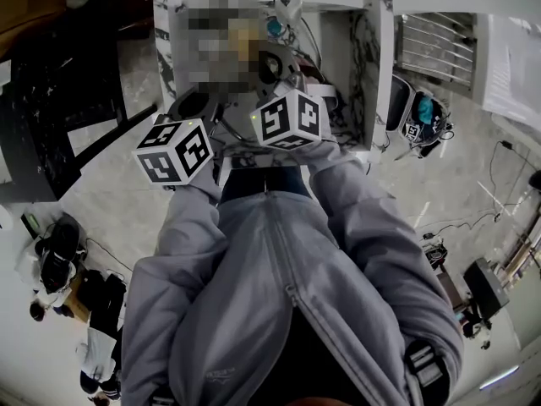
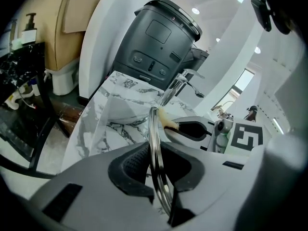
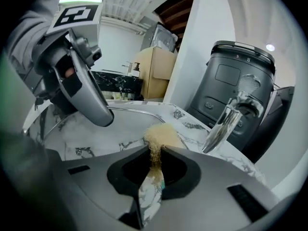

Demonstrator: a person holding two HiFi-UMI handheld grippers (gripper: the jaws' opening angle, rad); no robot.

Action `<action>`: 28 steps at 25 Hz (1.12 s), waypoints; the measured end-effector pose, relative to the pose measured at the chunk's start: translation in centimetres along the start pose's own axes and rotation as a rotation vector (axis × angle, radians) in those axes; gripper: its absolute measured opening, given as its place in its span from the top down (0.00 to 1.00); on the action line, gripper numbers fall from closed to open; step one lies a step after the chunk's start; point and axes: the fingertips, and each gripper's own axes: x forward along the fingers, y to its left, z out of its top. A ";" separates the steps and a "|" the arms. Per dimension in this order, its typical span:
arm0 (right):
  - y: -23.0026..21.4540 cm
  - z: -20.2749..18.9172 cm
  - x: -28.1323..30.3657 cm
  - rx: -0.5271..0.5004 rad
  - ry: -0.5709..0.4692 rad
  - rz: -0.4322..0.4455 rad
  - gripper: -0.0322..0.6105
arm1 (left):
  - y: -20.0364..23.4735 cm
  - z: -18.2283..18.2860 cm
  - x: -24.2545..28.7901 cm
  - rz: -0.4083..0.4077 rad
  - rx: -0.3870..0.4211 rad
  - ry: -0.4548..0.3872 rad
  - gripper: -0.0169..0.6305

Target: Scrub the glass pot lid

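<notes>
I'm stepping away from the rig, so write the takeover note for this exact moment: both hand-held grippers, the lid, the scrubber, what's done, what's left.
Left hand-held gripper: shut on the round metal-rimmed glass pot lid, held edge-on at the white marble sink.
Right hand-held gripper: shut on the beige fibrous scrubbing pad, close by the lid's upper rim; contact unclear.
Done: both things are in grip.
Left: likely most of the scrubbing; no suds visible.

We can read no words or numbers; we find only coded square markers on the left cube (image 1: 173, 152) and the right cube (image 1: 292, 119).
</notes>
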 end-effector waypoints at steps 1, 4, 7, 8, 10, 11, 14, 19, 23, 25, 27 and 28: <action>0.2 0.0 0.3 -0.017 0.007 0.006 0.86 | -0.1 0.1 -0.1 0.000 0.005 -0.001 0.87; 1.1 0.1 1.0 -0.043 0.023 0.039 0.86 | -0.6 0.4 -0.1 -0.013 0.022 -0.007 0.87; 1.7 0.2 1.2 -0.049 0.035 0.078 0.86 | -0.8 0.6 -0.1 -0.016 0.028 -0.006 0.87; 2.0 0.2 1.2 -0.051 0.037 0.094 0.86 | -0.7 0.6 -0.1 -0.015 0.021 -0.007 0.87; 2.7 0.1 1.1 -0.052 0.041 0.134 0.86 | -0.5 0.5 -0.1 -0.013 0.003 -0.009 0.87; 3.2 0.1 1.0 -0.050 0.043 0.158 0.86 | -0.4 0.4 -0.1 -0.011 -0.001 -0.008 0.87; 4.8 -0.4 0.3 -0.055 0.058 0.229 0.86 | -0.2 0.2 0.0 -0.004 -0.003 -0.004 0.87; 7.8 -1.4 -1.2 -0.079 0.085 0.336 0.86 | 0.1 0.1 0.0 0.003 -0.008 -0.005 0.87; 10.2 -2.2 -2.7 -0.079 0.091 0.440 0.86 | 0.5 -0.1 0.0 0.008 -0.006 -0.004 0.87; 11.5 -2.6 -3.5 -0.083 0.097 0.501 0.86 | 0.7 -0.2 -0.1 0.014 -0.004 -0.004 0.87; 12.6 -3.0 -4.1 -0.083 0.105 0.556 0.86 | 1.0 -0.4 -0.1 0.018 -0.009 -0.004 0.87; 13.1 -3.1 -4.3 -0.073 0.111 0.586 0.86 | 1.1 -0.5 -0.1 0.020 -0.012 -0.004 0.87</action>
